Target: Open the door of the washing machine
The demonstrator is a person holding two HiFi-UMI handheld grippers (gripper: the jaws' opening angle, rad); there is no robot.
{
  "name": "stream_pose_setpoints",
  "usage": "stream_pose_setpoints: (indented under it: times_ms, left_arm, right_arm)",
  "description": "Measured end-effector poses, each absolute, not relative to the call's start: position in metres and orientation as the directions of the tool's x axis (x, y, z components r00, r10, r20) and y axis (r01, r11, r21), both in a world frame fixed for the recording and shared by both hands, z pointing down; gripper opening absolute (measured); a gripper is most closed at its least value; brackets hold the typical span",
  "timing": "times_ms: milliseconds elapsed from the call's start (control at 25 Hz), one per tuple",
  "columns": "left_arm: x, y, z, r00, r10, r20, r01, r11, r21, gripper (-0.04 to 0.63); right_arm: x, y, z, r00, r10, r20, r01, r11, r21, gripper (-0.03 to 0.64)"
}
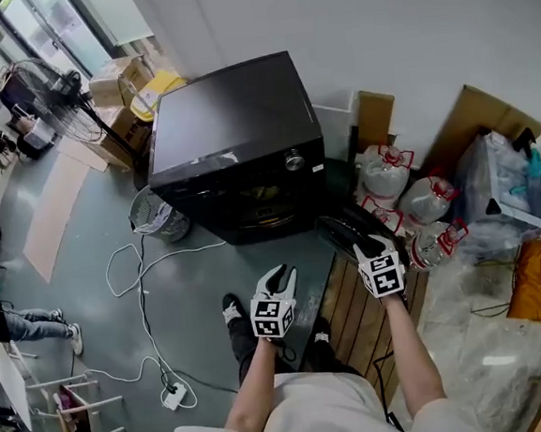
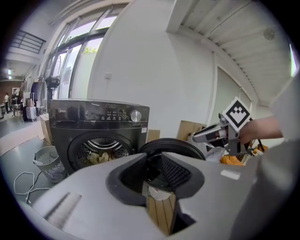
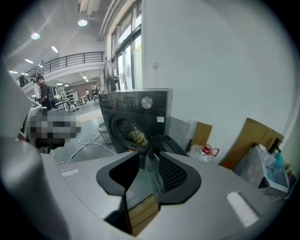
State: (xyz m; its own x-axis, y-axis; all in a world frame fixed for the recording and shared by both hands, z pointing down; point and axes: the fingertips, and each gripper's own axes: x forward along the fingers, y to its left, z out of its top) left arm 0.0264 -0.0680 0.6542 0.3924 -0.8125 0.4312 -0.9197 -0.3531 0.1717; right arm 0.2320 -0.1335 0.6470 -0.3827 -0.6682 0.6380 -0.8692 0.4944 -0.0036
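The black washing machine (image 1: 235,133) stands against the wall, and its round door (image 1: 345,233) hangs swung open to the right. Laundry shows in the drum (image 2: 100,156). My left gripper (image 1: 278,277) hovers low in front of the machine, jaws apart with nothing between them. To its right, my right gripper (image 1: 371,246) is just beside the open door's edge, not touching it, also open and empty. In the left gripper view the door (image 2: 171,144) lies ahead beyond the left gripper (image 2: 157,182), with the right gripper (image 2: 212,134) at the right. The right gripper view shows the machine (image 3: 136,115) beyond the right gripper (image 3: 150,174).
A wire waste basket (image 1: 156,216) stands left of the machine, a floor fan (image 1: 48,93) and cardboard boxes farther back left. White cables and a power strip (image 1: 173,395) lie on the floor. Water jugs (image 1: 385,171) and bags crowd the right; wooden planks (image 1: 356,316) lie under the door.
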Motion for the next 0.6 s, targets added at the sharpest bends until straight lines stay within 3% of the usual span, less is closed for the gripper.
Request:
stream_pose_setpoints:
  times_ms: [360, 600]
  left_arm:
    - [-0.034, -0.047, 0.621, 0.278, -0.879, 0.388, -0.955, -0.211, 0.206, 0.156]
    - [-0.048, -0.039, 0.605, 0.265, -0.898, 0.351, -0.957, -0.202, 0.208, 0.156]
  right_arm:
    - [0.134, -0.083, 0.621, -0.507, -0.670, 0.543, -0.841, 0.522, -0.141, 0.130]
    - [0.099, -0.066, 0.616, -0.539, -0.678, 0.499, -0.828, 0.534, -0.169, 0.130]
